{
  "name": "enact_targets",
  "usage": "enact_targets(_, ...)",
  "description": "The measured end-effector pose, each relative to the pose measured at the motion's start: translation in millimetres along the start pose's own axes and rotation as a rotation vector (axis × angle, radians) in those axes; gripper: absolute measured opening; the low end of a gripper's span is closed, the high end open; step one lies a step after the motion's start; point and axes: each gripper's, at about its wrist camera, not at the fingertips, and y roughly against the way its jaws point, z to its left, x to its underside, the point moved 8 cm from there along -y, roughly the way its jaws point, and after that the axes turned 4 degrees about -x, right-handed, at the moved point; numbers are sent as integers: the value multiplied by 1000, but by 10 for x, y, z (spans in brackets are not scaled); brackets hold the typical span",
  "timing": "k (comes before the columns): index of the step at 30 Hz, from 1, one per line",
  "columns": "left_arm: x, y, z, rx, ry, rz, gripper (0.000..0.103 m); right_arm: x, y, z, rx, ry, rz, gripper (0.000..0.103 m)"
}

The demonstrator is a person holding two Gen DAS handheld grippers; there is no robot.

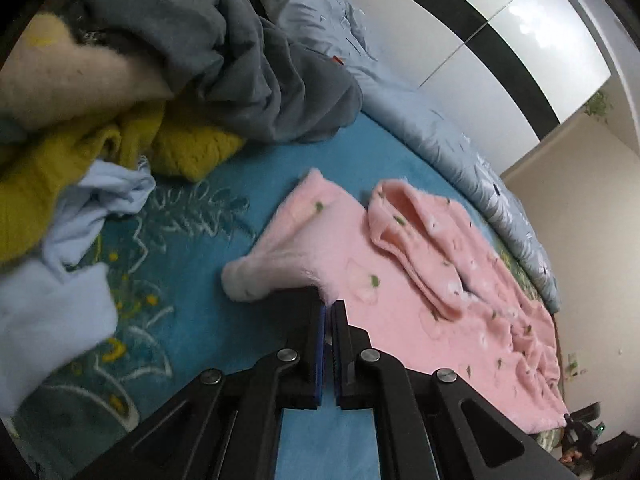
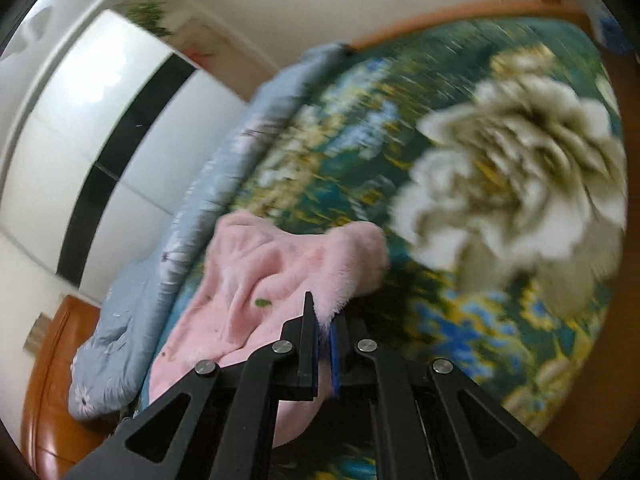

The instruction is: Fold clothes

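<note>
A fluffy pink garment [image 1: 404,276] with small green specks lies spread on the teal bedspread [image 1: 192,320], one sleeve folded across its chest. My left gripper [image 1: 327,304] is shut on the garment's near edge beside a rolled sleeve end [image 1: 256,276]. In the right wrist view the same pink garment [image 2: 260,280] is bunched and lifted. My right gripper [image 2: 324,320] is shut on its fuzzy edge. That view is blurred by motion.
A pile of clothes sits at the left: grey [image 1: 224,48], mustard yellow [image 1: 120,152], cream [image 1: 80,76] and light blue [image 1: 72,280]. A pale blue floral quilt [image 1: 440,120] lies along the far side. White wardrobe doors [image 1: 500,40] stand behind. A wooden bed frame [image 2: 52,360] shows at the left.
</note>
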Motion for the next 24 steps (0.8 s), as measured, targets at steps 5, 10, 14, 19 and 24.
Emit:
enact_targets(5,70,-16,53,32,30,16,0,-77,65,-36,16,17,-19,4)
enact_targets(10,132,-48,118,69,68,34,0,-63,-31,-104,43,24,-4,4)
enact_targets(14,181,-72,170,98,99,49,1,-51,-106,-159,65,29,8,4)
enact_targets(19,205,-119,140,162,132,61,34,-23,-109,-212,79,31,22,4)
enact_targets(24,39,-286,66,122,123,10,52,-7,-126,-188,89,37,27,4)
